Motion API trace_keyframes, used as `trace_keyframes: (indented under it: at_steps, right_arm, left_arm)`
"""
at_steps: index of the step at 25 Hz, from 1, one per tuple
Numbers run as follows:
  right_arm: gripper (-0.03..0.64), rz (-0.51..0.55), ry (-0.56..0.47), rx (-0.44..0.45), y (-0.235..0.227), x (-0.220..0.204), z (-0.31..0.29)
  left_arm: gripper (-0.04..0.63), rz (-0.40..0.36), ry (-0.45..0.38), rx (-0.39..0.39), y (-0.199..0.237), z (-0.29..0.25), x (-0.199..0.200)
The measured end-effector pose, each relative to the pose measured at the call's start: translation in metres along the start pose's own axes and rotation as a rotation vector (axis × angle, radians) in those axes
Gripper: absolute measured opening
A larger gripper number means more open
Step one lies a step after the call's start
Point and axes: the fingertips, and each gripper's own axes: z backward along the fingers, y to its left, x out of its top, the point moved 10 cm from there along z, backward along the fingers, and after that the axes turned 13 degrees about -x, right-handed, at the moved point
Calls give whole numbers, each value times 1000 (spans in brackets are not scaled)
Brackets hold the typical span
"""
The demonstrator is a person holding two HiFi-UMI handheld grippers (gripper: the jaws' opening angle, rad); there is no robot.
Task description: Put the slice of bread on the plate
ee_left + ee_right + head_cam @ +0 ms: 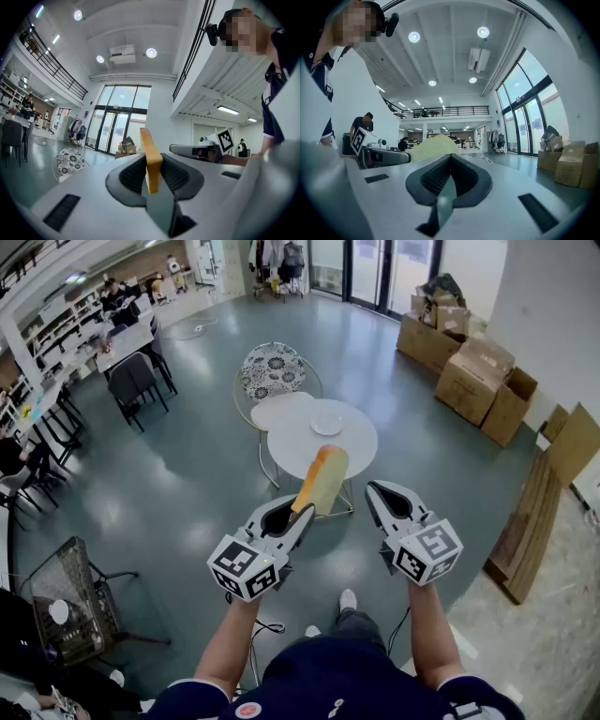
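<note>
A slice of bread (pixel 323 479) with a tan crust stands on edge between the jaws of my left gripper (pixel 303 510), which is shut on it. In the left gripper view the bread (pixel 151 157) sticks up out of the pads, held at its lower end. My right gripper (pixel 379 489) floats beside it to the right, shut with nothing between its jaws. The right gripper view shows the bread's pale face (pixel 432 147) off to the left. Both grippers hang in the air well short of a small white plate (pixel 327 426) on a round white table (pixel 361 446).
A second, smaller round table (pixel 277 409) and a flower-patterned chair (pixel 272 369) stand behind the plate's table. Cardboard boxes (pixel 473 371) are stacked at the right, wooden boards (pixel 530 521) lie beside them, and a wire chair (pixel 70 592) sits at the lower left.
</note>
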Motion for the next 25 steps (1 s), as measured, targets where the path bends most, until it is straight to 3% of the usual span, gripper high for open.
trace_keyframes:
  at_steps: [25]
  right_arm:
    - [8, 2, 10, 33, -15, -4, -19]
  left_arm:
    - [95, 7, -4, 8, 16, -15, -4]
